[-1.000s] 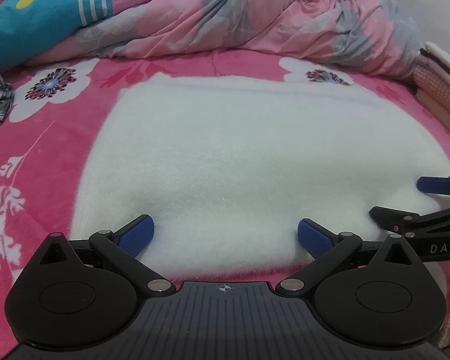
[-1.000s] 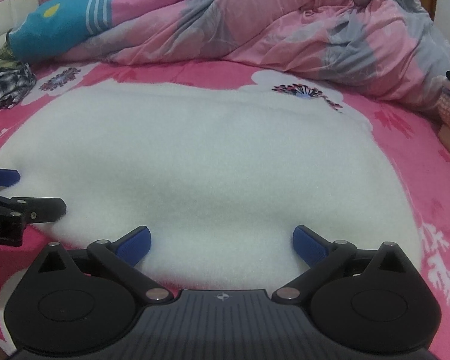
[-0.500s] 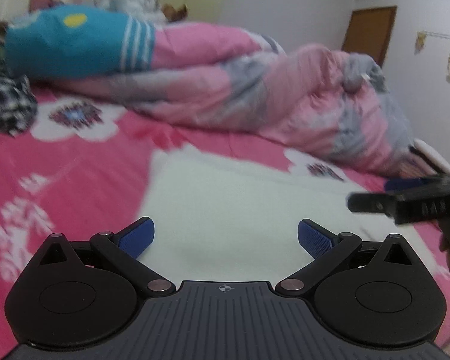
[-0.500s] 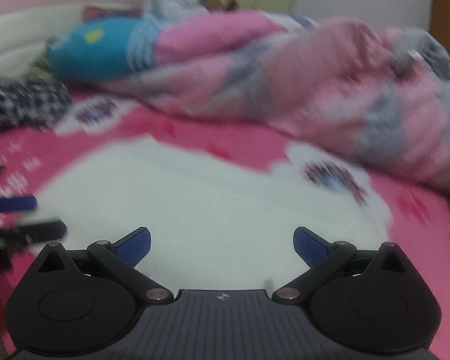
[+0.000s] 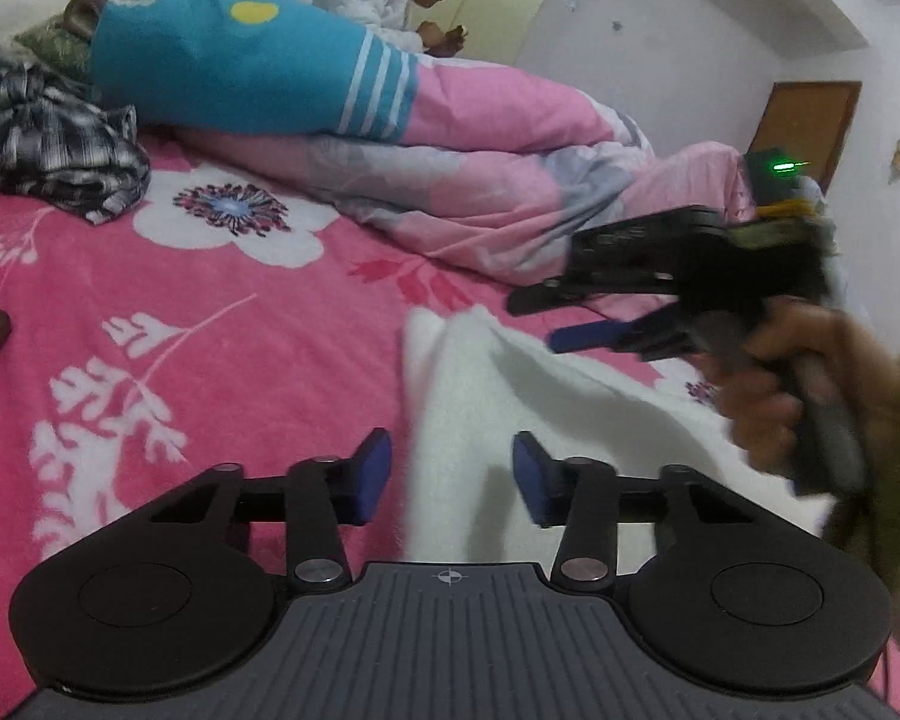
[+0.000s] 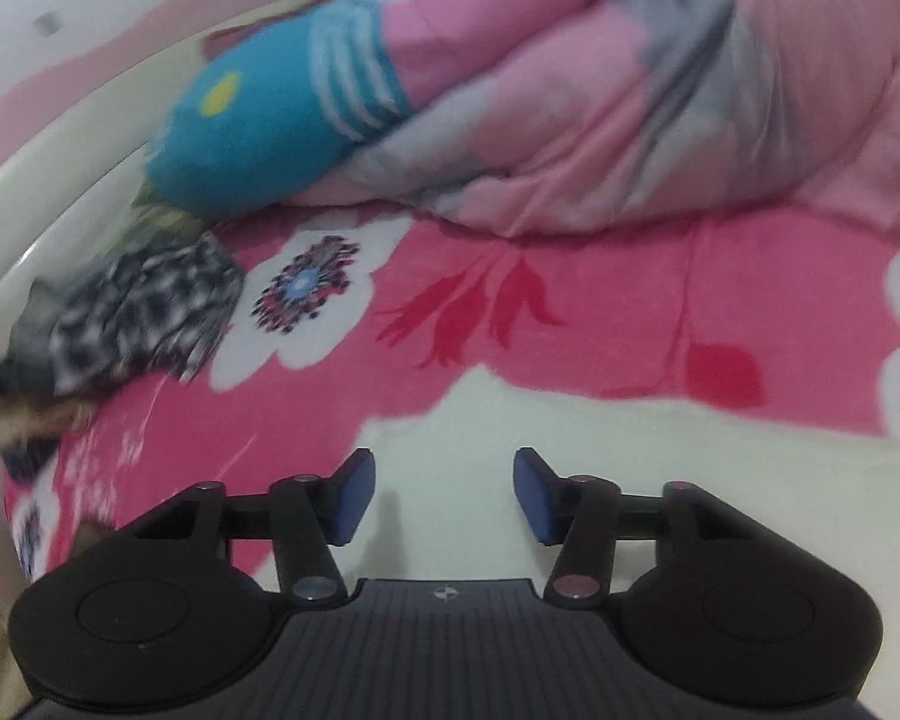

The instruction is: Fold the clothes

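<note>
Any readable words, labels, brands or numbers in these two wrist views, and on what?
No readable text in either view.
right gripper: any lettering on its black body is lost to motion blur.
left gripper: only a small crosshair mark on its grey base, no letters.
pink bedspread: flower and leaf prints only.
blue pillow: a yellow dot and white stripes, no words.
</note>
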